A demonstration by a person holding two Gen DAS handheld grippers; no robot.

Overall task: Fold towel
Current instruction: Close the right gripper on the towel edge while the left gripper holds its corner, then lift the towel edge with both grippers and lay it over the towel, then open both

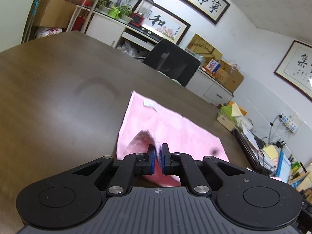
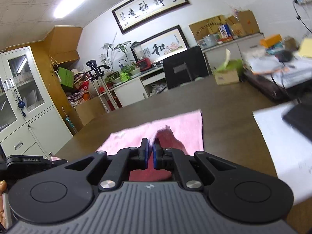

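Two raised edges of the soft pink terry towel (image 1: 167, 124) were pinched above the dark brown table (image 1: 58, 97), one by the left gripper (image 1: 158, 152), one by the right gripper (image 2: 150, 146).

both cameras sit just behind their own fingers and look forward, low and close over the brown table (image 1: 58, 78). the left wrist view is tilted, with the black chair (image 1: 173, 62) at 12 o'clock. the right wrist view has this chair (image 2: 183, 68) at 12 o'clock too. both share the pink towel (image 1: 156, 120) and the framed calligraphy (image 2: 150, 5).
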